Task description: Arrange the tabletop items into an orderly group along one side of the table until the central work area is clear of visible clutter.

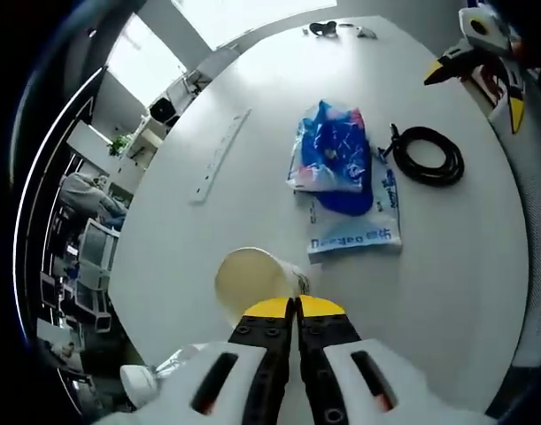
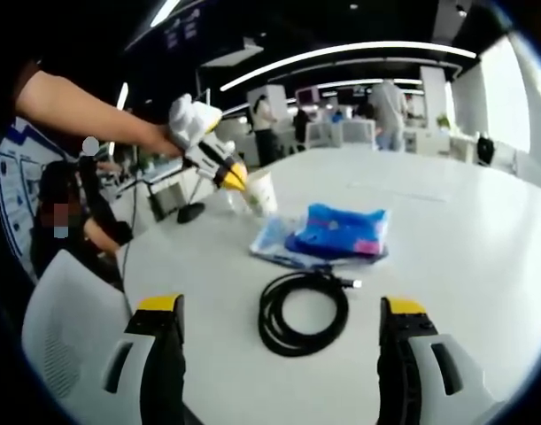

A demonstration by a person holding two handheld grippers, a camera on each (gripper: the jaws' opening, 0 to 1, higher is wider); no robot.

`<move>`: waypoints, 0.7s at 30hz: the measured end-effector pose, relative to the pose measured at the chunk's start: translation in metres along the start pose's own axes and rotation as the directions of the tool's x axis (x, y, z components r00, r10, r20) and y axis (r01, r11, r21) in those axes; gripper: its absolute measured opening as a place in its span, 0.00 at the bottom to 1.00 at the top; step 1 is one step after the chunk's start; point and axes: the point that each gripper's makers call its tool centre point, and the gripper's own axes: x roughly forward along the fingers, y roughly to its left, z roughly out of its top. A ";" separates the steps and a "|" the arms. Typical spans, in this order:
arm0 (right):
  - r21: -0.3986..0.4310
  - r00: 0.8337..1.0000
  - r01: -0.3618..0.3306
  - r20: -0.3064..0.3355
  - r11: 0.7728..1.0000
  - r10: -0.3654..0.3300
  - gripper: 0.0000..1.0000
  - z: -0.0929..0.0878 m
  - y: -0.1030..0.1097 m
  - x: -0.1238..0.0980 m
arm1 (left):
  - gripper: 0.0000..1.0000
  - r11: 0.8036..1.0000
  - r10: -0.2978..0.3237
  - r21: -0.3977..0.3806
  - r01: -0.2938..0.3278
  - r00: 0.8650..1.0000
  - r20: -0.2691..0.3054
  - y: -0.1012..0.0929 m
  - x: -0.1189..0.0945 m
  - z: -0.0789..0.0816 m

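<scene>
A paper cup (image 1: 250,280) stands on the white table (image 1: 447,292) right at my left gripper (image 1: 297,306), whose jaws are shut at the cup's rim. In the right gripper view the left gripper (image 2: 235,177) touches the cup (image 2: 259,193) from the left, held by a person's hand. A blue plastic bag (image 1: 332,146) lies on a blue-and-white packet (image 1: 359,232). Beside them lies a coiled black cable (image 1: 429,156). My right gripper (image 2: 282,306) is open, its jaws wide on either side of the cable (image 2: 272,320). It also enters the left gripper view as the right gripper (image 1: 478,93), top right.
A long white strip (image 1: 220,155) lies left of the bag. A dark small item (image 1: 323,28) sits at the far table edge. A clear bottle with a white cap (image 1: 139,382) is beside the cup. A white chair (image 2: 66,345) and a seated person (image 2: 71,235) are at the table's side.
</scene>
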 end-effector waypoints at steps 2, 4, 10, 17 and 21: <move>0.003 1.000 0.002 -0.001 1.000 -0.002 0.89 -0.001 -0.001 0.000 | 0.00 1.000 -0.006 0.004 0.006 1.000 -0.012 -0.001 0.002 -0.002; 0.006 1.000 0.004 -0.001 1.000 -0.004 0.89 -0.002 -0.002 -0.001 | 0.00 1.000 -0.010 0.007 0.010 1.000 -0.021 -0.002 0.003 -0.003; 0.015 1.000 0.011 0.001 1.000 -0.011 0.89 -0.002 -0.004 -0.002 | 0.00 1.000 -0.012 0.008 0.013 0.998 -0.059 -0.001 0.005 -0.011; 0.027 1.000 0.020 0.004 0.999 -0.020 0.89 -0.002 -0.007 -0.003 | 0.00 1.000 -0.005 0.005 0.005 0.998 -0.060 0.003 0.008 -0.010; 0.030 1.000 0.023 0.005 0.999 -0.023 0.89 -0.003 -0.008 -0.004 | 0.01 1.000 0.005 0.011 -0.005 0.998 -0.058 0.005 0.010 -0.008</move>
